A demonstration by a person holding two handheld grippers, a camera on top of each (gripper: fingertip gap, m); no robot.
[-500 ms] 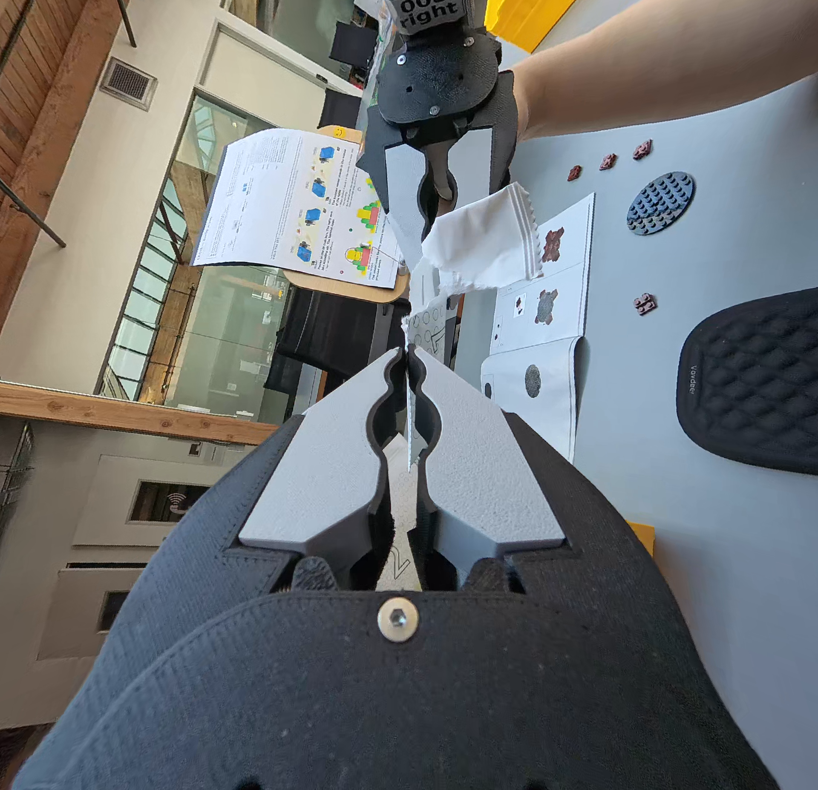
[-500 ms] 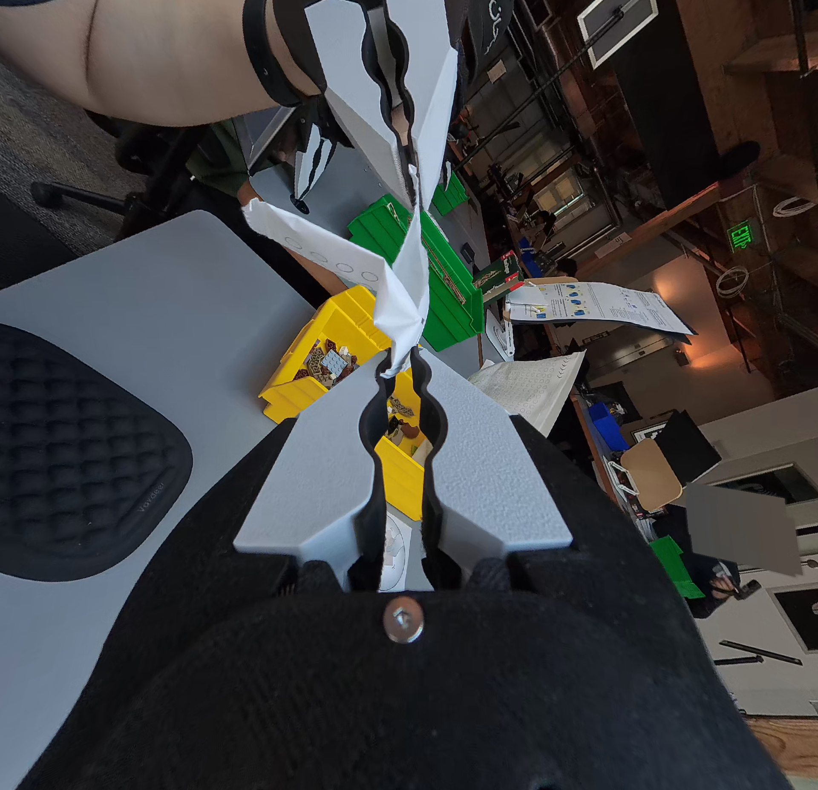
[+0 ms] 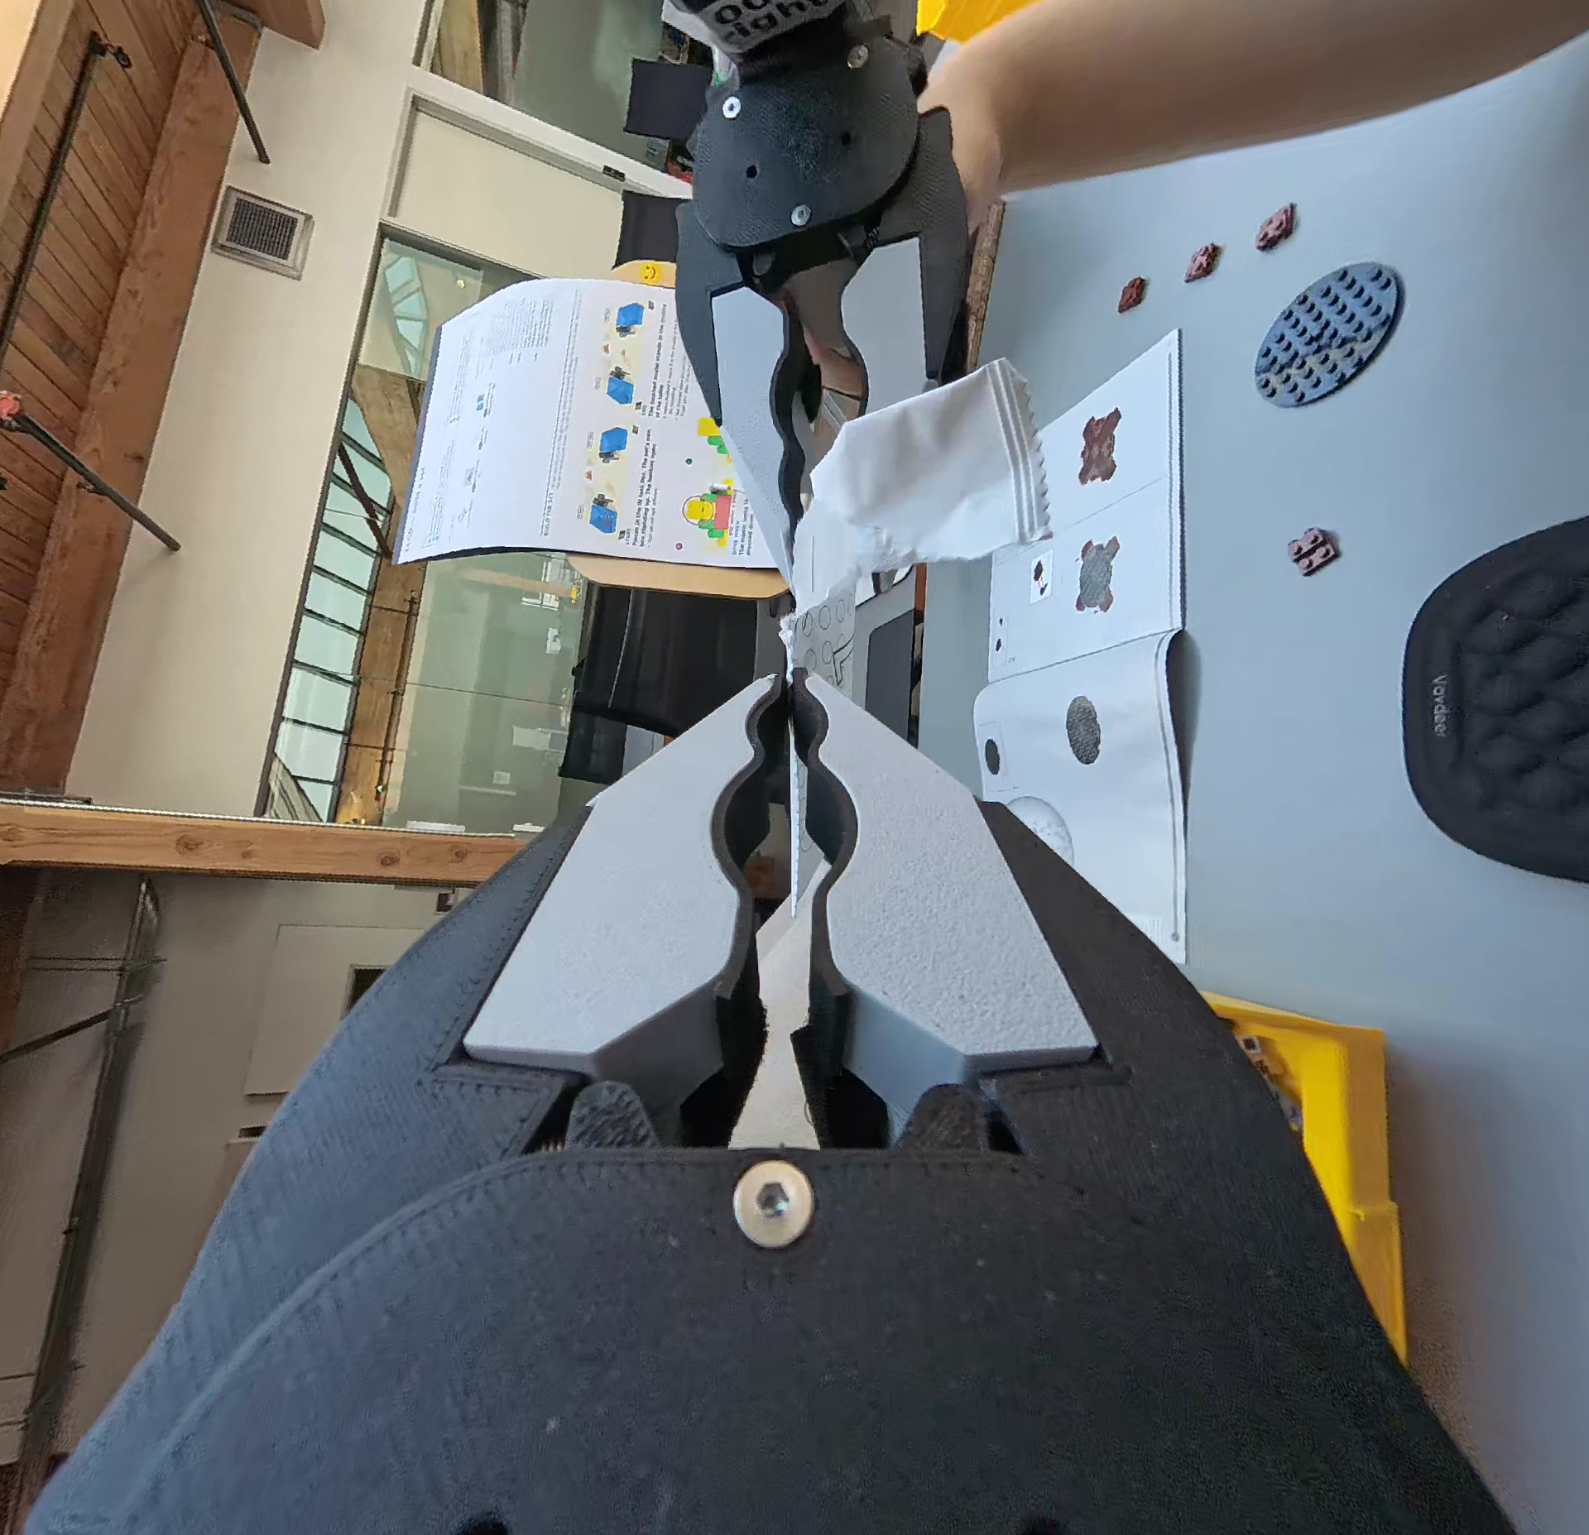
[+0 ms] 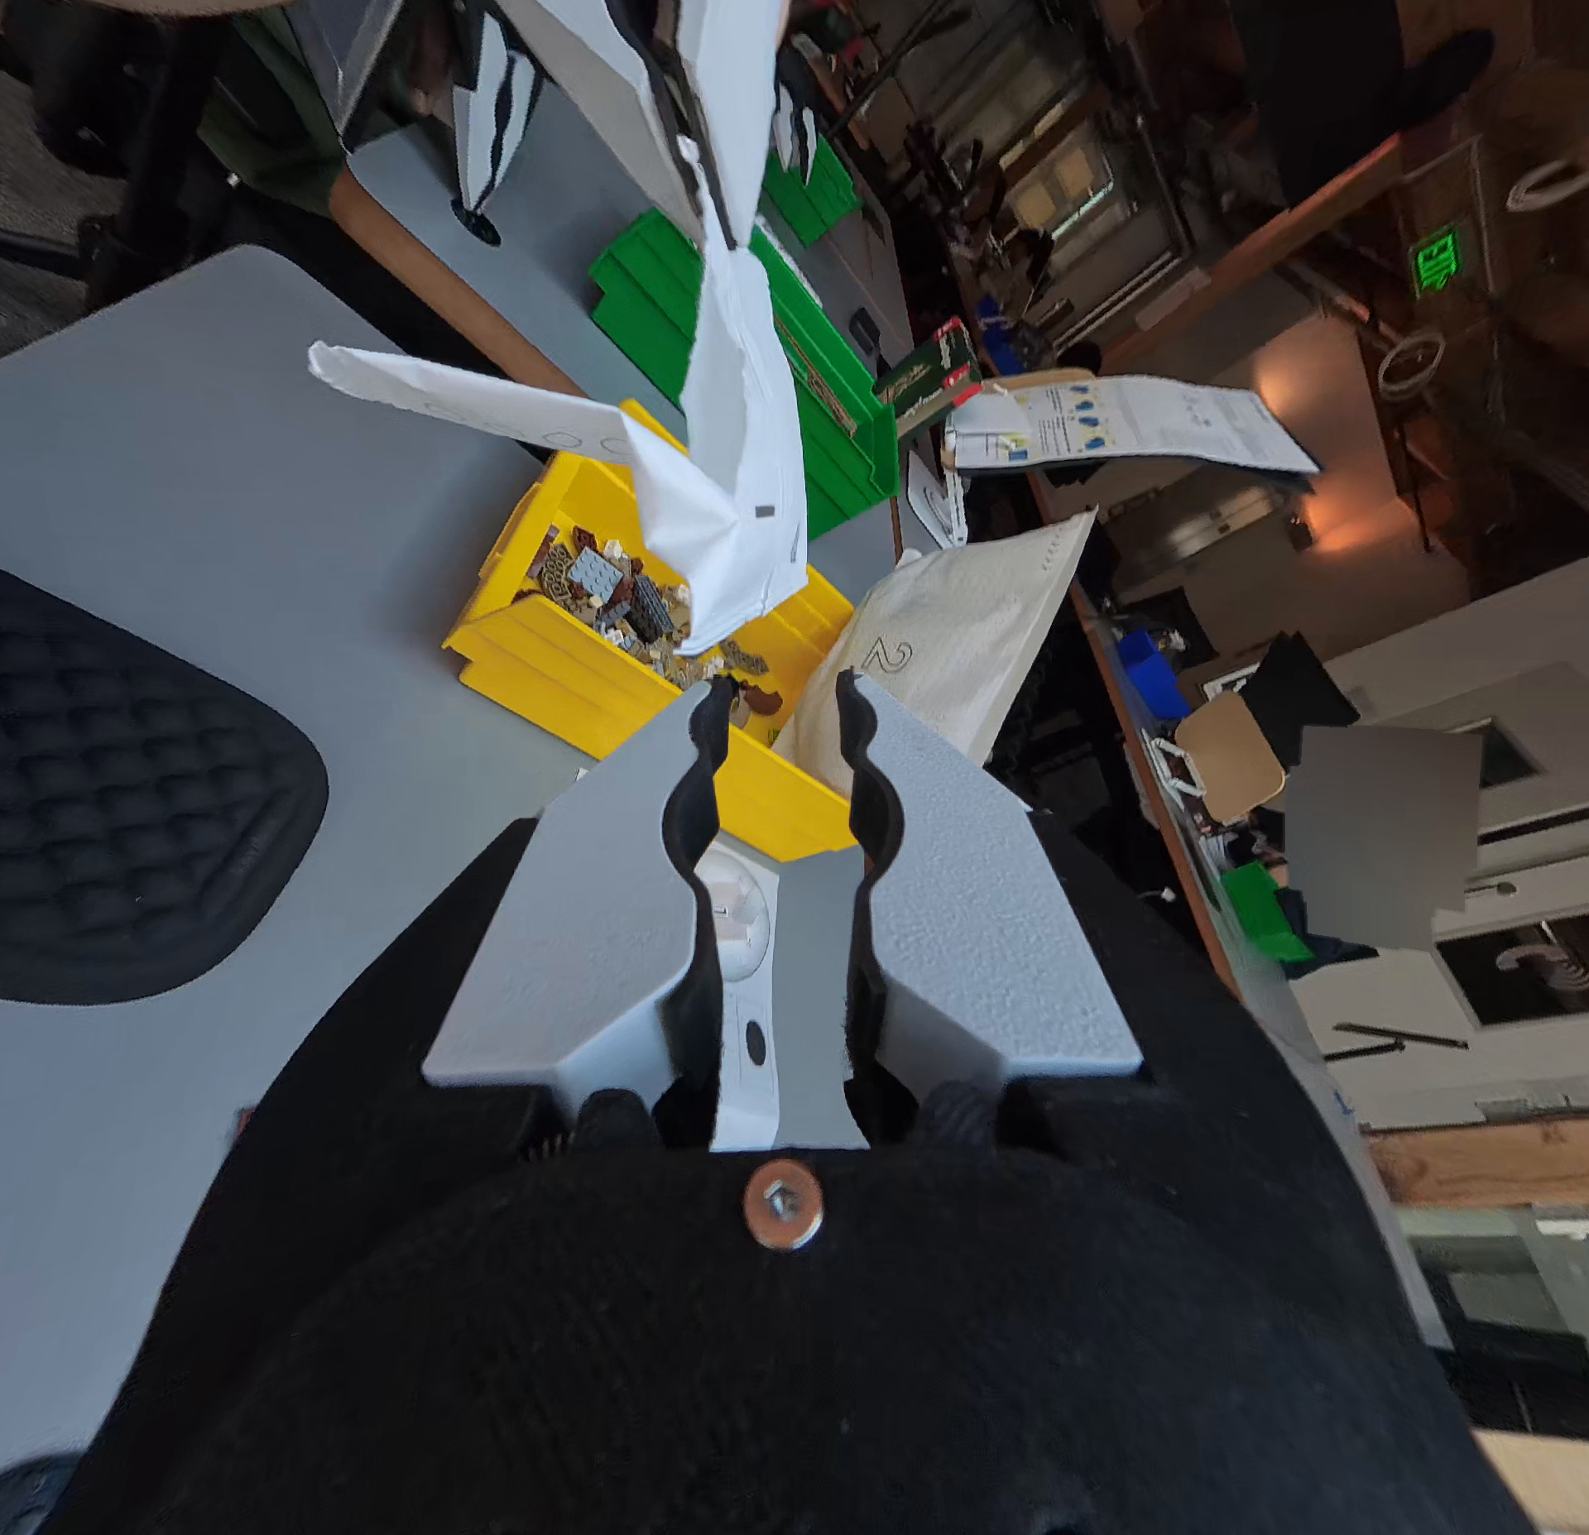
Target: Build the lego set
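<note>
white paper bag (image 4: pixel 739 479) hangs over the yellow bin (image 4: pixel 550 677), pinched in my left gripper (image 3: pixel 789 686), right gripper (image 4: pixel 778 690) parted and empty; emptying step, next i discard it.

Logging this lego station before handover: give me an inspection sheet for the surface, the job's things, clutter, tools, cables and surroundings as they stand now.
Surface: grey table, mostly bare.
Job's things: torn white paper bag; open instruction booklet; round dark studded plate; small brown pieces loose on the table; yellow bin holding mixed bricks; a second paper bag, numbered, beside it.
Clutter: black padded mat; green bins.
Tools: left tool shut on the bag; right tool open, holding nothing.
Cables: nothing seen.
Surroundings: printed sheet on a clipboard, windows, wood beams.
</note>
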